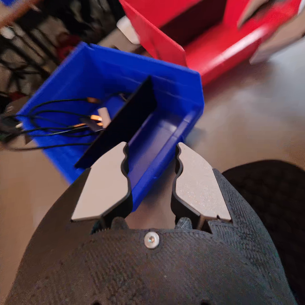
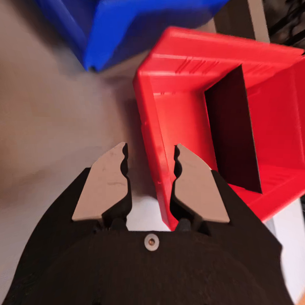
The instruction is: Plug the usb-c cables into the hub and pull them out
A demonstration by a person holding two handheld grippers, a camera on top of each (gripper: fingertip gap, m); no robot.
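My left claw [image 1: 151,146] stands wide apart and empty above the near end of the blue bin [image 1: 102,77]. Nothing lies between its tips except the bin's empty right compartment, seen below. A black divider [image 1: 125,122] runs away from my left tip and splits the bin lengthwise. The usb-c cables [image 1: 54,113] lie beyond that divider, ahead and to the left of the claw, as thin black loops with orange-tinted plug ends. A pale grey block [image 1: 104,115] sits among those ends; I judge it to be the hub, though blur prevents certainty. I cannot tell whether any plug is seated in it.

My right claw [image 2: 151,146] is likewise wide apart and holds nothing. The near wall of the red bin [image 2: 181,92] passes between its tips without contact that I can confirm. That bin, with its own dark divider [image 2: 231,125], appears empty from here. The blue bin lies ahead and to the left of this claw.

Assessment: neither claw has hold of a cable or the hub. No plugging step looks under way. Grasping, plugging and pulling out all appear outstanding. The tabletop [image 1: 247,105] beside the bins carries none of the task's things.
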